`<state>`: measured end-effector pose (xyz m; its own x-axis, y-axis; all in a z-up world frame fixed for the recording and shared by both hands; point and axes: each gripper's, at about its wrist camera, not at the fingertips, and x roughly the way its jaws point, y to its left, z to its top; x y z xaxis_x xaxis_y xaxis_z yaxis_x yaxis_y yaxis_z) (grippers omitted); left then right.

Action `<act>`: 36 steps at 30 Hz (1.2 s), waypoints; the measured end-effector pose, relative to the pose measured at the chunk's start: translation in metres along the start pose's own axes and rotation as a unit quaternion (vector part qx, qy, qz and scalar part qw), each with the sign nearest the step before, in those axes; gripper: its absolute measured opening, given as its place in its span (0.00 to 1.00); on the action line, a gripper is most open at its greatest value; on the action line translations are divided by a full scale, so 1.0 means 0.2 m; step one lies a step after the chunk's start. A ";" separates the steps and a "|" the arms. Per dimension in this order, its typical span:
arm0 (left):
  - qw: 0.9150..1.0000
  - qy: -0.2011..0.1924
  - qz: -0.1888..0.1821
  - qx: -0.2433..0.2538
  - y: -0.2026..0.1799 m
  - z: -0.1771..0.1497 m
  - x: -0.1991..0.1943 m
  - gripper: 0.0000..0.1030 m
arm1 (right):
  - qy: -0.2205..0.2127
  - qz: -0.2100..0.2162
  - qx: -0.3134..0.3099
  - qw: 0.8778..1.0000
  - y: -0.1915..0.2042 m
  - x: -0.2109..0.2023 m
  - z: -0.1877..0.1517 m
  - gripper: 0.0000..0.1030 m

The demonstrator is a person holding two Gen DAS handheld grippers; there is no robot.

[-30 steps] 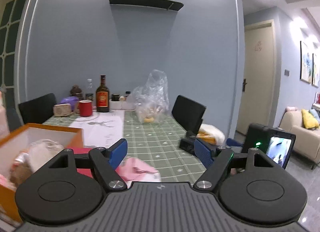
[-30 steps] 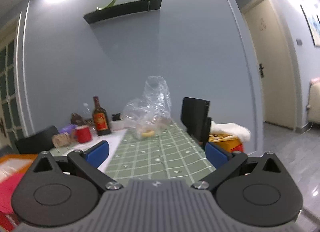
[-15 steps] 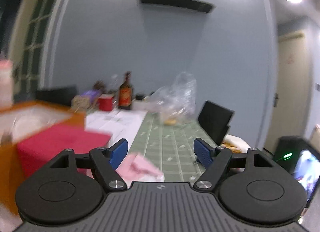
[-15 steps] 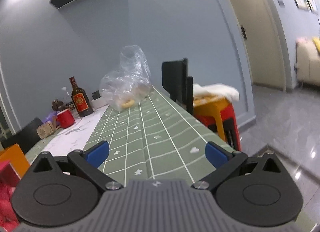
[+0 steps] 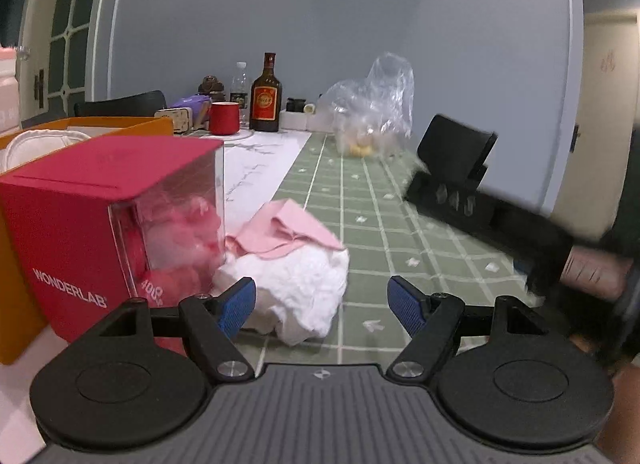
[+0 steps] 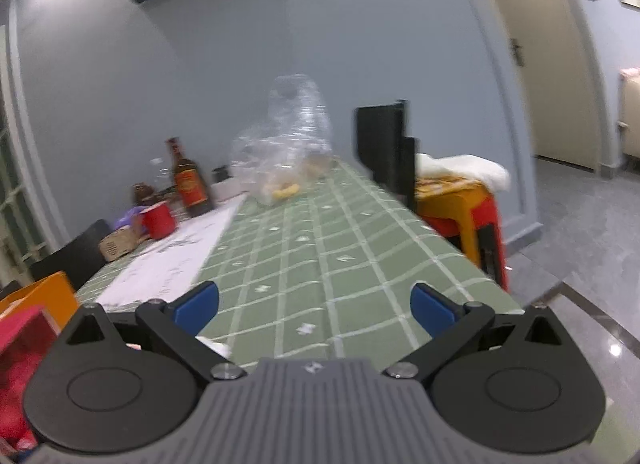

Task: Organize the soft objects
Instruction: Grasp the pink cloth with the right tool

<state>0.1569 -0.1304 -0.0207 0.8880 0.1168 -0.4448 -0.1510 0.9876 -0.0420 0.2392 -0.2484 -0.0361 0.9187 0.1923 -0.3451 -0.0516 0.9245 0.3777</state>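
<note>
Soft bundle: a white fluffy cloth (image 5: pixel 292 288) with a pink cloth (image 5: pixel 280 232) on top lies loose on the green tabletop (image 5: pixel 400 232), lower middle of the left view, touching the red box (image 5: pixel 80 223).
Left tongs (image 5: pixel 320 304): apart, empty, just before the bundle.
Right tongs (image 6: pixel 314 310): apart, empty, above bare tabletop.
Orange box (image 5: pixel 120 125): at left, something white already inside.
Progress: I judge it early; the bundle is not yet picked.
</note>
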 end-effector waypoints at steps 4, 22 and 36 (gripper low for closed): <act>1.000 0.029 -0.003 0.003 0.01 -0.02 0.05 0.86 | 0.041 0.051 -0.031 0.997 0.05 0.10 0.07 0.97; 0.995 0.091 -0.022 -0.042 0.07 -0.05 0.14 0.87 | 0.201 0.199 -0.337 0.898 0.53 0.62 0.07 0.97; 0.995 0.099 0.012 -0.017 0.04 -0.05 0.10 0.87 | 0.278 0.206 -0.284 0.894 0.53 0.64 0.02 0.19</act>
<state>0.1701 -0.1207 -0.0383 0.7818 0.1139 -0.6131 -0.1887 0.9803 -0.0585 0.3524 -0.1270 -0.0359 0.4476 0.5430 -0.7105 -0.6759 0.7257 0.1288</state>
